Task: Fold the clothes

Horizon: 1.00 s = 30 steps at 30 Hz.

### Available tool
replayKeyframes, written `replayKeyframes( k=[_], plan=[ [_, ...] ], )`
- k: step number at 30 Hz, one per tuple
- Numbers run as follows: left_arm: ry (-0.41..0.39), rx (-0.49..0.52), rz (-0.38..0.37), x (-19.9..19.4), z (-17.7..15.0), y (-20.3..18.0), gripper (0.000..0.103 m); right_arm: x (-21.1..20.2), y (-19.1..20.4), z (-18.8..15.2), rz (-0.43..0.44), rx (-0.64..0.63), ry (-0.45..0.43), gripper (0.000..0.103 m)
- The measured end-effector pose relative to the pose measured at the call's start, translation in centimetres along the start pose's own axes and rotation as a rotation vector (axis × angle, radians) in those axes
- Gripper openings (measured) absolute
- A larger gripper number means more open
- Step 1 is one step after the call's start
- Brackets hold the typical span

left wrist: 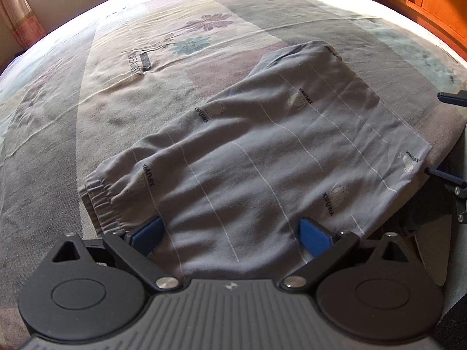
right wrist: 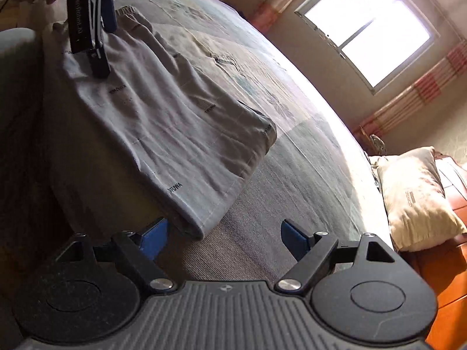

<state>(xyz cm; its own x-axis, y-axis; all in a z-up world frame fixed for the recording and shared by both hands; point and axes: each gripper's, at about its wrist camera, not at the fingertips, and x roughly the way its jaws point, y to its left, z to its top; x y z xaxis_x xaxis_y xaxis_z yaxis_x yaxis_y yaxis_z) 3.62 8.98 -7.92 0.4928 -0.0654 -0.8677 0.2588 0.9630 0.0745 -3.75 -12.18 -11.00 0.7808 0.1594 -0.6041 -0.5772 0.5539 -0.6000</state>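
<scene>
Grey pajama trousers [left wrist: 262, 151] with thin white lines and small prints lie folded on the bed, running from near the front edge toward the middle. Their gathered elastic end [left wrist: 96, 201] is at the left. My left gripper [left wrist: 230, 234] stands open over the near edge of the cloth, blue pads wide apart and fabric lying between them unpinched. In the right wrist view the same gripper [right wrist: 105, 49] points down onto the trousers [right wrist: 175, 122]. My right gripper [right wrist: 224, 237] is open at the folded corner, which lies by its left pad [right wrist: 154, 236].
The patchwork bedsheet [left wrist: 87, 102] spreads wide beyond the trousers. A pillow [right wrist: 414, 198] lies by the orange wooden headboard [right wrist: 446, 262]. A bright window [right wrist: 364, 29] with striped curtains is on the far wall. The bed's edge drops off beside the trousers.
</scene>
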Motion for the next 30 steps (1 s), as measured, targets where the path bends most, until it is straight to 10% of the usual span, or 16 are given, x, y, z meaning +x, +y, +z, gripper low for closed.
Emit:
replayKeyframes(
  k=[9, 16, 24, 30],
  plan=[
    [0.012, 0.011, 0.012, -0.4, -0.3, 0.8, 0.099, 2.1, -0.1, 0.4, -0.07, -0.11, -0.034, 0.089],
    [-0.049, 0.078, 0.079, -2.9, -0.6, 1.1, 0.099, 0.6, -4.9, -1.8, 0.063, 0.173, 0.004, 0.089],
    [-0.21, 0.086, -0.12, -4.8, 4.8, -0.8, 0.099, 0.8, -7.6, 2.7, 0.301, 0.468, -0.17, 0.096],
    [-0.21, 0.081, -0.3, -3.1, 9.5, -3.0, 0.099, 5.9, -4.7, 1.7, 0.366, 0.572, 0.009, 0.098]
  ],
)
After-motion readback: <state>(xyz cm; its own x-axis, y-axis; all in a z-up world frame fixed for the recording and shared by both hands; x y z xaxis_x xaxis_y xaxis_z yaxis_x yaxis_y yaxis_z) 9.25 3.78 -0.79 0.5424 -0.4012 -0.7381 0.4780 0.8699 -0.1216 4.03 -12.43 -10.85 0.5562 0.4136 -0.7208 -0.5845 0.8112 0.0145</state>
